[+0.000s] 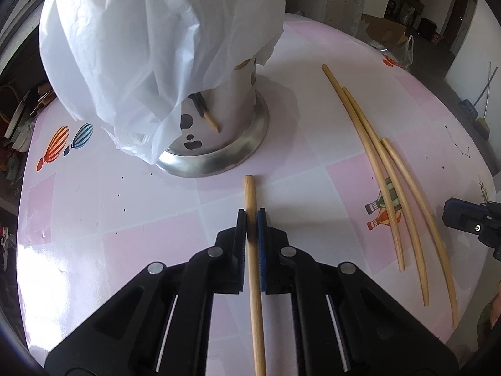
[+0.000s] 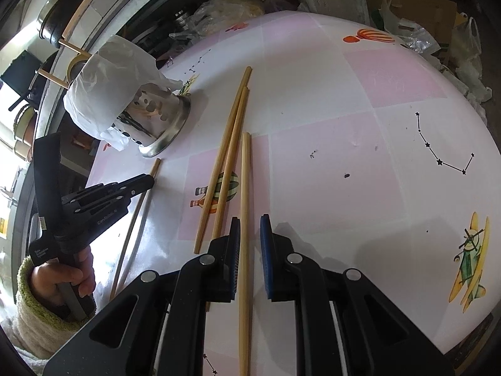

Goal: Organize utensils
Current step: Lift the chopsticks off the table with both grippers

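Observation:
My left gripper is shut on a wooden chopstick that lies on the pink table, its tip pointing at the metal utensil holder. A white plastic bag drapes over the holder's top, and dark-handled chopsticks show through its holes. Three more chopsticks lie to the right. In the right wrist view my right gripper straddles the nearest of these, a single chopstick, with a gap at the blue pad, so it is open. The other pair lies crossed just left of it. The left gripper shows there too.
The round table has a pink and white chequered cover with balloon and plane prints. Plastic bags and cardboard crowd the floor beyond its far edge. A pot hangs on a rack at the upper left. A hand in a fleecy sleeve grips the left tool.

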Action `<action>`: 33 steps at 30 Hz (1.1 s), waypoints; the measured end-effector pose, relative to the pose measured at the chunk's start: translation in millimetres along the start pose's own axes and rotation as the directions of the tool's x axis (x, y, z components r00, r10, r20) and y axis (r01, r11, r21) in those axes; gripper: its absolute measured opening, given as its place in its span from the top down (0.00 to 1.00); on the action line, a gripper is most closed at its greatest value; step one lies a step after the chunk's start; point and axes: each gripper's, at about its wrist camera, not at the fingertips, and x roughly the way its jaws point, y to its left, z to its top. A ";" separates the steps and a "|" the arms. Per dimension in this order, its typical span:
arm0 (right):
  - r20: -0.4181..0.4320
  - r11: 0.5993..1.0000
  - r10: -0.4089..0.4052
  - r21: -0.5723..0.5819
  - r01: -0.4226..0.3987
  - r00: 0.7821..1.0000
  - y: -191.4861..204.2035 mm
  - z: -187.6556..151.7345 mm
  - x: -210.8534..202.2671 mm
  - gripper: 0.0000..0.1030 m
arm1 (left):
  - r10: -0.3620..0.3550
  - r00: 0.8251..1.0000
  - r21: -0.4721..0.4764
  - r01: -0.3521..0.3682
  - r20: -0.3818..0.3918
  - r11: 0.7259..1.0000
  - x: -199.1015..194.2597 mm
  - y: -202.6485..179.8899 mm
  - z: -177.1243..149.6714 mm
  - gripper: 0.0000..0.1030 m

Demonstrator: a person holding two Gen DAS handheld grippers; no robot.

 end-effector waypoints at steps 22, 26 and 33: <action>-0.060 0.969 -0.110 -0.228 0.094 0.992 33.7 35.4 37.4 0.87 | -0.143 0.892 -0.172 0.236 0.430 0.956 -157.5 75.2 -35.0 0.95; -0.065 0.954 -0.163 -0.266 0.140 0.984 39.6 39.2 44.9 0.88 | -0.142 0.867 -0.186 0.258 0.478 0.948 -175.7 86.4 -45.4 0.95; -0.046 0.923 -0.252 -0.311 0.226 0.967 50.7 36.7 47.3 0.92 | -0.141 0.831 -0.199 0.287 0.537 0.937 -196.2 101.0 -57.2 0.95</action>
